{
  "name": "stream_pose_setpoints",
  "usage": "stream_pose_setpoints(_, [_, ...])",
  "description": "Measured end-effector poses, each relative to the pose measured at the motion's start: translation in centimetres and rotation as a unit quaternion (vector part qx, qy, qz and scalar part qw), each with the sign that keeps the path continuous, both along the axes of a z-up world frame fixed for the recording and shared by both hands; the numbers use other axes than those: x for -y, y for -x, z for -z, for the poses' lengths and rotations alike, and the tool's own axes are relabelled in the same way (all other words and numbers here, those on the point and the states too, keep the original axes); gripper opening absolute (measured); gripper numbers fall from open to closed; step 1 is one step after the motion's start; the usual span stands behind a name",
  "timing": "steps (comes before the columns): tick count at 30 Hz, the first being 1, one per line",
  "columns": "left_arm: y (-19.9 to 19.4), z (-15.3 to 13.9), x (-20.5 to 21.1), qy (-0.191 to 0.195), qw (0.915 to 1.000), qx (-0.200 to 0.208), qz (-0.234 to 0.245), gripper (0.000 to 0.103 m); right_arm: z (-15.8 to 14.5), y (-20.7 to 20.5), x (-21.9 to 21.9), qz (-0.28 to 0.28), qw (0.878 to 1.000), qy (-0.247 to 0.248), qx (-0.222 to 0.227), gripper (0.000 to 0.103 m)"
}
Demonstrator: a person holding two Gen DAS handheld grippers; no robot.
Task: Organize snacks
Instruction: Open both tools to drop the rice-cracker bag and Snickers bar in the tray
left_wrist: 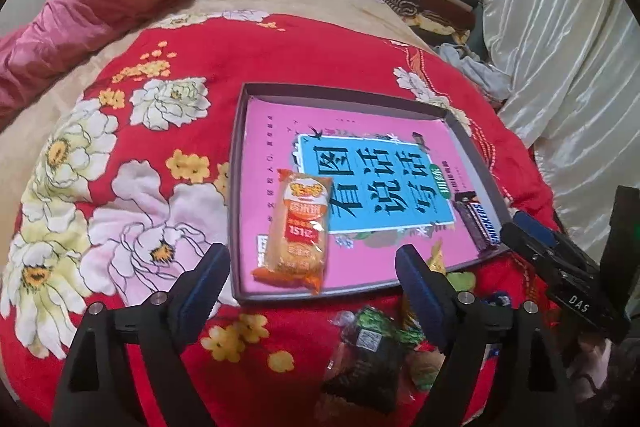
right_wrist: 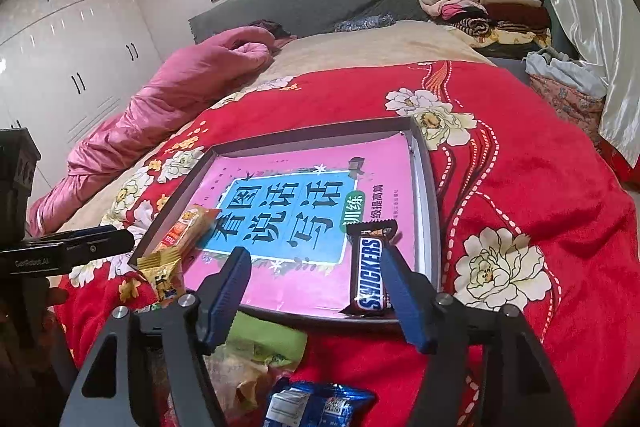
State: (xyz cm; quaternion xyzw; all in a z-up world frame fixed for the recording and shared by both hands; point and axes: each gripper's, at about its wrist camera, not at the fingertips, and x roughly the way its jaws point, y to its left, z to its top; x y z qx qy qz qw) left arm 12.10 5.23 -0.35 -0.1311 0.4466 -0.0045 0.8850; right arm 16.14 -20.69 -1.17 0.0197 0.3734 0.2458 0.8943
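A bedroom: a bed [left_wrist: 280,39] spread with a red flowered quilt, a pink duvet bunched along one side, folded clothes stacked at the head, white wardrobes beyond. On the quilt lies a shallow tray [left_wrist: 344,95] with a pink book cover showing on its bottom.

Two snacks are already in the tray. An orange cracker pack [left_wrist: 298,227] lies in its near left corner, and a Snickers bar [right_wrist: 370,267] lies along its right wall. Judging from that, the sorting is under way but far from done: a loose heap still sits on the quilt in front of the tray, including a dark green-topped packet [left_wrist: 366,351], a gold-wrapped sweet [right_wrist: 160,269] leaning at the tray's near edge, a green packet [right_wrist: 272,343] and a blue packet [right_wrist: 316,407].

The left claw [left_wrist: 308,273] points steeply down over the tray's near left corner, its jaws spread wide with the cracker pack lying free between them, not gripped. The right claw [right_wrist: 316,277] tilts down over the near right corner, jaws likewise parted; the Snickers bar lies just inside its right finger, seemingly let go, though whether that finger touches it I cannot tell.
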Motion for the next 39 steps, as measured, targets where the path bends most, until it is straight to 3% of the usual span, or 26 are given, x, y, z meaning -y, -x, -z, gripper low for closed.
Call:
stream_pose_setpoints(15, [2.3, 0.8, 1.9, -0.013, 0.9984, -0.027, 0.049, 0.086, -0.6, 1.9, -0.3, -0.007, 1.0, 0.0, 0.004, 0.075])
stream_pose_setpoints(39, [4.3, 1.1, 3.6, -0.021, 0.9945, -0.033, 0.098, 0.086, -2.3, 5.2, -0.3, -0.025, 0.999, -0.01, 0.022, 0.084])
